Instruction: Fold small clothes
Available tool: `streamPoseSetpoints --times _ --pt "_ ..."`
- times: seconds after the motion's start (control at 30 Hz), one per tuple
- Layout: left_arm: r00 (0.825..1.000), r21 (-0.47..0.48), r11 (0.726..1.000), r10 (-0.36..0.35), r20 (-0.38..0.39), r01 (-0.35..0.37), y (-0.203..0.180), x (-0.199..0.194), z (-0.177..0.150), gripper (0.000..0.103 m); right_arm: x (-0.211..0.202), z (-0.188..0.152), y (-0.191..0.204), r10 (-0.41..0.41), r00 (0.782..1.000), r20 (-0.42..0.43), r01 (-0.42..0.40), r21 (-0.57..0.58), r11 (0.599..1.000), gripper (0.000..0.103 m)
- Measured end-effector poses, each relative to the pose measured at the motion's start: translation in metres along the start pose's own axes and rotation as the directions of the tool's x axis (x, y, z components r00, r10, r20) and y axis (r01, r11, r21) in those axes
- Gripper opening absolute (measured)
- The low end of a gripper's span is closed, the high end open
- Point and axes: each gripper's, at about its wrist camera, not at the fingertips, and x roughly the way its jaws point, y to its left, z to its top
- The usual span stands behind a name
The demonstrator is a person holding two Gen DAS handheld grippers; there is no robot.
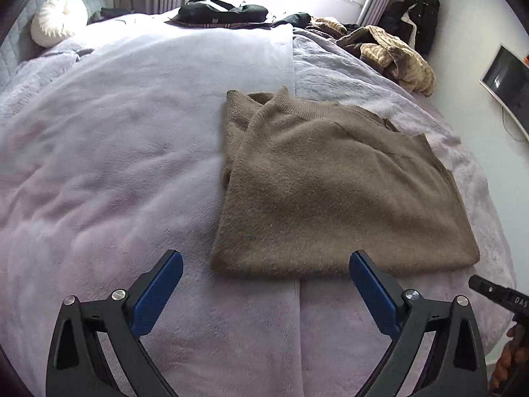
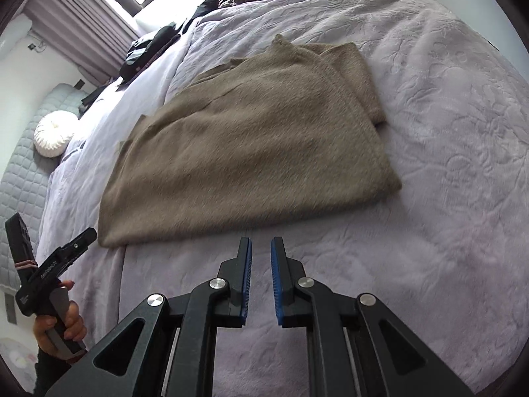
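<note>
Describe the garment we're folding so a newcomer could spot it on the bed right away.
Start with the wide lilac blanket covering the bed. In its middle, just ahead of both tongs, lies a fuzzy taupe sweater, flat and folded, ribbed collar pointing toward the window. The striped cream-and-brown clothes are crumpled in a heap at the far edge, and the black clothes lie by the window; only the sweater is plain and laid out neatly.

Left gripper fingers spread wide, empty; right gripper fingers nearly together, empty; both angled downward.
</note>
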Motion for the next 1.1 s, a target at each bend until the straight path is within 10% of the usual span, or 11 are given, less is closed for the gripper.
streamPoseSetpoints --times 0.1,0.27,0.57,1.1 --pt "1.000 -0.015 1.000 0.015 0.003 -0.015 0.003 -0.006 -0.007 0.101 -0.001 -0.009 0.008 0.002 1.000 -0.007 -0.002 -0.012 1.000 0.022" --pt "1.000 -0.021 1.000 0.023 -0.002 -0.024 0.007 -0.014 -0.016 0.101 -0.004 -0.019 0.025 -0.011 1.000 -0.002 0.011 -0.055 0.998 0.078" --pt "0.999 -0.034 0.999 -0.016 -0.031 0.014 0.022 -0.019 -0.026 0.101 0.000 -0.034 0.075 -0.104 0.994 0.017 0.105 -0.258 0.961 0.082" --pt "0.997 -0.149 0.988 -0.049 -0.058 0.040 0.063 -0.012 -0.036 0.101 0.019 -0.038 0.080 -0.005 0.996 -0.086 -0.006 -0.122 0.992 0.082"
